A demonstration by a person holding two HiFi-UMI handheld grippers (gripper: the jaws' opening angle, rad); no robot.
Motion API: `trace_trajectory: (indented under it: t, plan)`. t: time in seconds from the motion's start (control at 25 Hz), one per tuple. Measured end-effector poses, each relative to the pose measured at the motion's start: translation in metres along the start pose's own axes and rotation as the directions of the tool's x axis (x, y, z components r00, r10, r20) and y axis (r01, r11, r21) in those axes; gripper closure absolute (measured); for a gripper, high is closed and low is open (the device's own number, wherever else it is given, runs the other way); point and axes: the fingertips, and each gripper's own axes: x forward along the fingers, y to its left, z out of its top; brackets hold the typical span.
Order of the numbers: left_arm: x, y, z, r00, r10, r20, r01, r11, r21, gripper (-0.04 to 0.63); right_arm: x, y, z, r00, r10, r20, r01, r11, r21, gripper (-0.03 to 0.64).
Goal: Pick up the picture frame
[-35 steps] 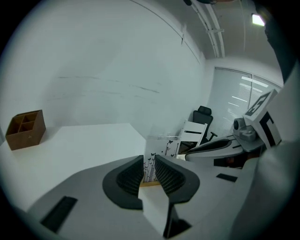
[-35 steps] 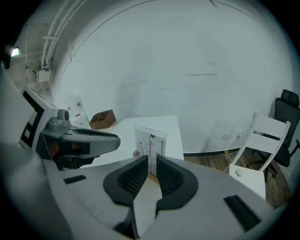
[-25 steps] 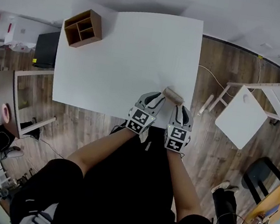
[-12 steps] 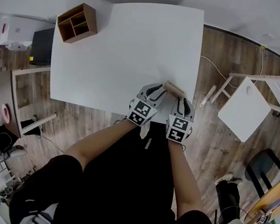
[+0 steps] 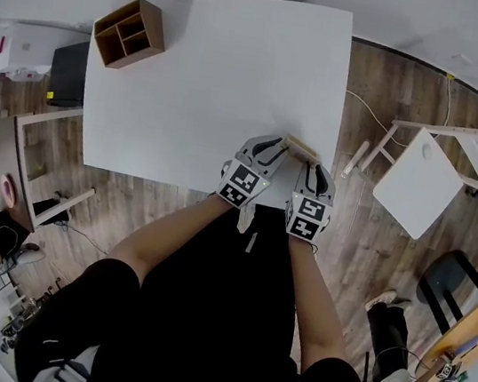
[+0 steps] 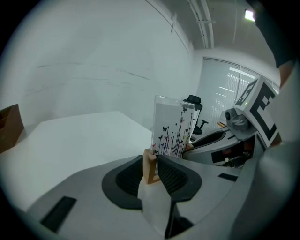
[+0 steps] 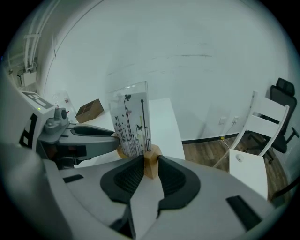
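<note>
White surface (image 5: 213,74) carries a brown compartment box (image 5: 129,32) at its far left corner. By the near right edge, the picture frame (image 6: 171,129) is upright, black butterflies printed on its clear panel. The left claw (image 6: 151,171) and right claw (image 7: 151,169) each clamp its wooden base.

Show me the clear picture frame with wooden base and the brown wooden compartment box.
Clear picture frame (image 6: 171,130): left gripper view, printed panel.
Brown wooden box (image 5: 130,33): head view, inner divider.

1 pic frame (image 5: 301,149); 2 grippers: left gripper (image 5: 282,145), right gripper (image 5: 312,164); 1 table (image 5: 223,66); 1 wooden box (image 5: 129,32).
</note>
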Motion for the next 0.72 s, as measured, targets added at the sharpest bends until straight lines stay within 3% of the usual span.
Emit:
trace_trajectory:
  t: [0.28,0.72]
  plan:
    - [0.0,0.0,-0.002,1.0,0.004,0.007,-0.004,1.0,-0.01,0.518,0.003,-0.001,0.002,1.0,-0.023,0.013,0.023,1.0,-0.019,0.522]
    - [-0.03,0.006,0.009,0.998,0.065,0.011,-0.065,0.997,-0.046,0.525,-0.015,0.022,0.017,0.999,0.024,0.025,-0.023,0.998,-0.061,0.526]
